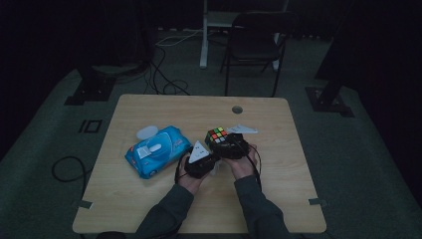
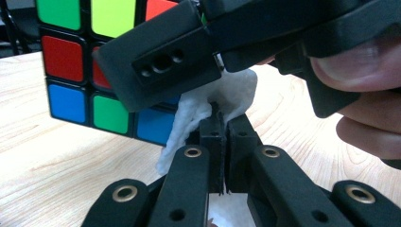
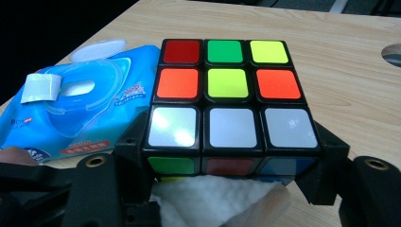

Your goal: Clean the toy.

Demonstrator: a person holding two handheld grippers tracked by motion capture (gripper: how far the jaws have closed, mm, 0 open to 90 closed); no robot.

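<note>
While both tools are gripping, a cube is being wiped above the desk (image 1: 149, 194).
Right tool (image 3: 231, 156) is clamping the puzzle cube (image 3: 227, 101); left tool (image 2: 222, 142) is pinching a white wipe (image 2: 213, 99) against it.

One multicoloured plastic puzzle cube (image 1: 217, 135), one white crumpled wet wipe (image 2: 215, 101), one blue soft pack of wipes (image 1: 157, 150), two black handheld grippers, one wooden table (image 1: 149, 189), and one black folding chair (image 1: 254, 42).

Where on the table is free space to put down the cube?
Free: the right part of the table, beyond the right gripper, and the near-left corner below the wipes pack. Crowded: the middle, around the cube and both grippers.
</note>
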